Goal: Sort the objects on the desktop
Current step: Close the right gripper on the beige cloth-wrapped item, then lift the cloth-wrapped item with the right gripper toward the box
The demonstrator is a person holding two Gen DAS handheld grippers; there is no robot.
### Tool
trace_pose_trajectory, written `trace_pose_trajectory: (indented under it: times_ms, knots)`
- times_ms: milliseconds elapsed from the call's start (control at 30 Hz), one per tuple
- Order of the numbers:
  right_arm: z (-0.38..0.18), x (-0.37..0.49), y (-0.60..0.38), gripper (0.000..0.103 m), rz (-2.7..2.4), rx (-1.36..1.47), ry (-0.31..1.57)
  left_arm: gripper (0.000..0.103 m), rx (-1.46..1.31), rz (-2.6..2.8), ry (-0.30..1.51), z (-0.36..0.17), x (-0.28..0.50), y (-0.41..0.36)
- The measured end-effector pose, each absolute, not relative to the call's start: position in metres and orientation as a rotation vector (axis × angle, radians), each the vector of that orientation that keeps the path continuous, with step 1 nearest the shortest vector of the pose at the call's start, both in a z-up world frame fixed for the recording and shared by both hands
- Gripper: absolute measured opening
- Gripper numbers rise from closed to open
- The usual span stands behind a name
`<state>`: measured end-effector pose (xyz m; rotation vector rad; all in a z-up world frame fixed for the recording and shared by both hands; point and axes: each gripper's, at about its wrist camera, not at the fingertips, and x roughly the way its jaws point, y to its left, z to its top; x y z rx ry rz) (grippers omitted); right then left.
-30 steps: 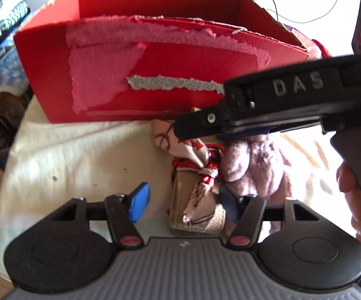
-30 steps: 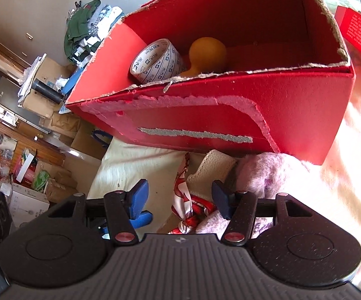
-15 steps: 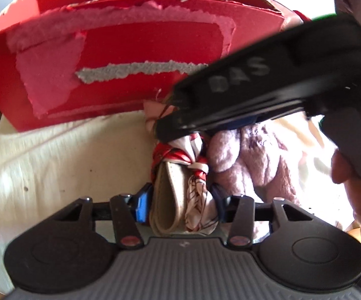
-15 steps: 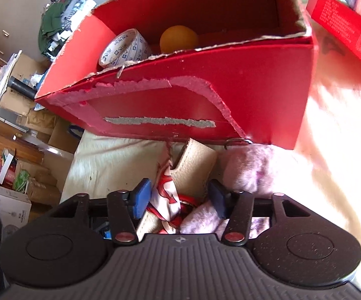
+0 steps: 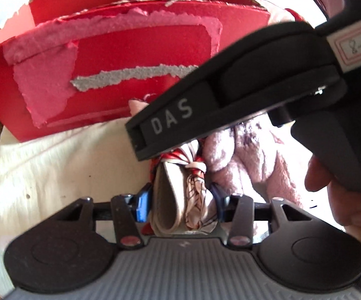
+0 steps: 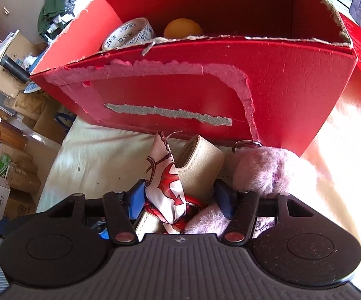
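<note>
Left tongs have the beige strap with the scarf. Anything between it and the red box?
Yes. The right tongs cross directly above the beige strap, which sits between the left tongs. Beyond that stands the red box, whose near wall the strap must clear. The pink plush lies beside the strap.

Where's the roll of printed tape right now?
In the right wrist view, the roll of printed tape stands on edge inside the red cardboard box, at its left end, right beside the orange ball.

Black tool (image 5: 180,203), blue pads (image 5: 142,206), "DAS" lettering, possibly handwritten label
</note>
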<state>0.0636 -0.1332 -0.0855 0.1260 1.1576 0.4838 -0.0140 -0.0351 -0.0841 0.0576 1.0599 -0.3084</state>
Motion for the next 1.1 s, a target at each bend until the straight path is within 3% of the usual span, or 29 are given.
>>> trace_pose_trajectory:
  times_ms: [533,800,1100]
  knots:
    - [-0.080,0.061,-0.137,0.060,0.507,0.178,1.141,0.045,0.120,-0.289,0.981,-0.054,-0.020,-0.037]
    - [-0.047,0.047,-0.134,0.060,0.604,0.169,0.997,0.046,0.080,-0.261,0.894,-0.004,-0.023,-0.019]
    - [-0.012,0.041,-0.133,0.060,0.698,0.195,0.879,0.046,0.127,-0.243,0.786,0.003,-0.060,-0.039]
